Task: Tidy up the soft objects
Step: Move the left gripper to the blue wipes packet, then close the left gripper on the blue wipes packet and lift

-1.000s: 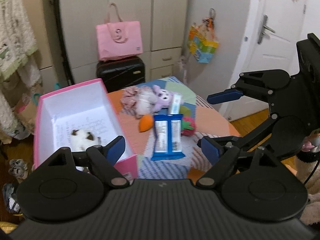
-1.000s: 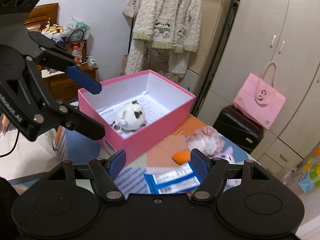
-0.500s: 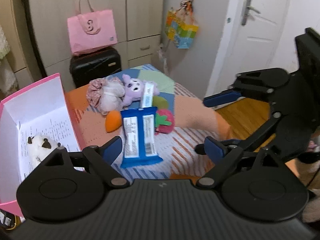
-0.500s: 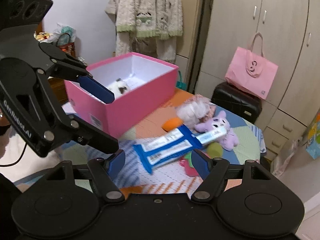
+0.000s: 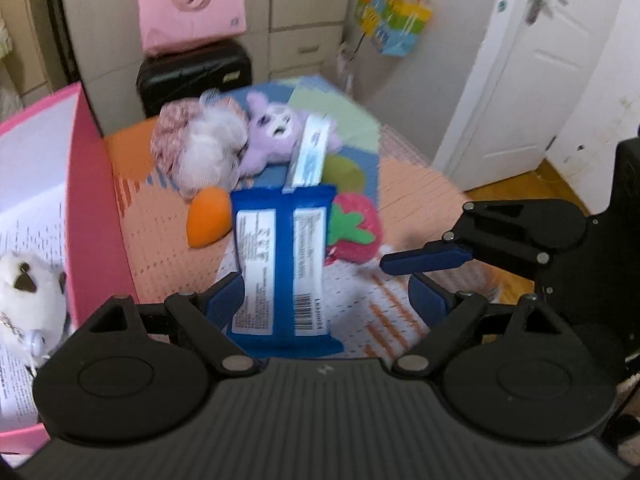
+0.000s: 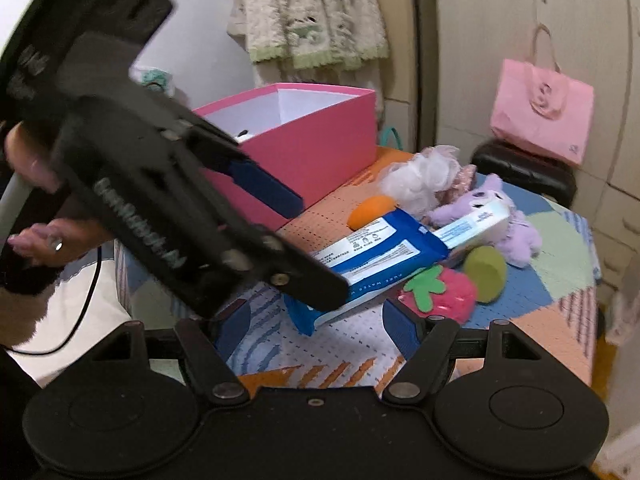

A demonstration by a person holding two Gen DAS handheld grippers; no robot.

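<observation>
The left gripper (image 5: 326,300) is hanging above the near end of a blue wipes pack (image 5: 280,268), its jaws standing wide apart with nothing pinched between them; the pack is showing in the gap below, but the pads are not pressing on it. The right gripper (image 6: 316,326) is likewise spread and carrying nothing, hovering near the same pack (image 6: 376,252) from the other side, and in its view the left gripper's black frame is crossing the left of the picture with a person's hand (image 6: 38,240) wrapped around its handle. The pack is lying flat on a patchwork table cover (image 5: 400,200), with an orange plush (image 5: 208,220) touching its left side and a red strawberry plush (image 5: 354,228) tucked against its right. Just beyond its far end a slim white-and-blue packet (image 5: 310,154) is leaning over a purple bunny plush (image 5: 272,136), and a white fluffy toy (image 5: 212,152) is sitting to the left of the bunny. A green round plush (image 6: 486,268) is lying beside the strawberry. A pink box (image 5: 90,200) is standing open at the left edge of the table, holding a white plush with dark patches (image 5: 28,292) on printed paper. A pink bag (image 5: 192,4) is resting on a black suitcase (image 5: 196,72) at the far wall.
</observation>
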